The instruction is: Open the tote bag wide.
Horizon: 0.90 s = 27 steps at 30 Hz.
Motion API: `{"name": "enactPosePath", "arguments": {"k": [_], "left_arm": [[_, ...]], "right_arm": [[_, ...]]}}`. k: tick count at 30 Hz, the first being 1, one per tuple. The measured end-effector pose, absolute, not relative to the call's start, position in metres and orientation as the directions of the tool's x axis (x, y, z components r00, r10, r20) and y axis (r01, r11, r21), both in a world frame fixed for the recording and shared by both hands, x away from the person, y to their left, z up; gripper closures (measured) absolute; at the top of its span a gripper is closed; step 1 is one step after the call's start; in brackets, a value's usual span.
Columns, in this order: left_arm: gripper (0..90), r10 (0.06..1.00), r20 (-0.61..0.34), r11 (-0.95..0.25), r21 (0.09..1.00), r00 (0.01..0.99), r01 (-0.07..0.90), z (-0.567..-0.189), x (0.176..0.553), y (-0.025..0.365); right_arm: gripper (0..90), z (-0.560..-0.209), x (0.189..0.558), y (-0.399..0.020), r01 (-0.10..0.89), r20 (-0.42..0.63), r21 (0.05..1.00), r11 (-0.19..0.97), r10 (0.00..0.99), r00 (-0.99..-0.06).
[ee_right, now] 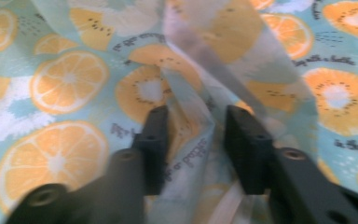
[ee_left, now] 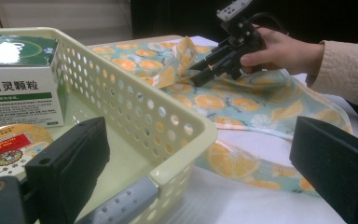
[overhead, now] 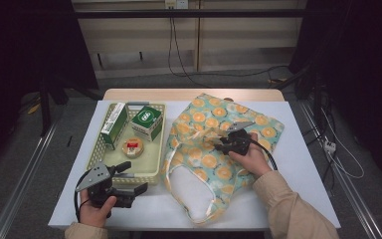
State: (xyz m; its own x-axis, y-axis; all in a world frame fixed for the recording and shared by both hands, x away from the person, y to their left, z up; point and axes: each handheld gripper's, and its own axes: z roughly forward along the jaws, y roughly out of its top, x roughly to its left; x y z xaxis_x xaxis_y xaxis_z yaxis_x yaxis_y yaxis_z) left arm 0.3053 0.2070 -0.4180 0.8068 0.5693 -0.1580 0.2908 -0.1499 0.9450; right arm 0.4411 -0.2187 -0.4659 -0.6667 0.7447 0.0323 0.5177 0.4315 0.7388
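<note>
A cloth tote bag (overhead: 214,149) printed with orange slices lies on the white table, handles toward me. My right gripper (overhead: 220,144) rests on the middle of the bag (ee_right: 70,84), held by a hand in a beige sleeve. Its jaws (ee_right: 193,116) stand a little apart with a raised fold of the fabric between them, and the pads do not clearly press on it. My left gripper (overhead: 135,178) is open at the front corner of a cream basket (overhead: 155,174). In the left gripper view its wide jaws (ee_left: 198,126) straddle that basket corner (ee_left: 186,140), with the right gripper (ee_left: 193,74) beyond.
The basket holds a long green-and-white box (overhead: 113,124), a squarer green box (overhead: 146,122) and a round tin (overhead: 133,147). Bare white tabletop (overhead: 298,169) lies right of the bag and along the front edge. Floor and cables lie beyond the far edge.
</note>
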Motion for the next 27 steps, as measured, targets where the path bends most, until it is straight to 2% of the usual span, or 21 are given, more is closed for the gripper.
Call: {"name": "enactPosePath", "arguments": {"k": [7, 15, 27], "left_arm": [[4.5, 0.572, -0.161, -0.143, 0.946, 0.804, 0.292, -0.418, 0.306, 0.208], [4.5, 0.577, -0.160, -0.137, 0.948, 0.801, 0.288, -0.415, 0.305, 0.209], [4.5, 0.577, -0.158, -0.132, 0.950, 0.801, 0.283, -0.413, 0.305, 0.208]], "right_arm": [[86.8, -0.465, 0.443, -0.219, 0.524, 0.035, 0.739, 0.423, 0.752, -0.658], [89.6, -0.459, 0.443, -0.219, 0.539, 0.042, 0.721, 0.436, 0.748, -0.663], [89.8, -0.431, 0.443, -0.223, 0.541, 0.108, 0.753, 0.376, 0.740, -0.664]]}}
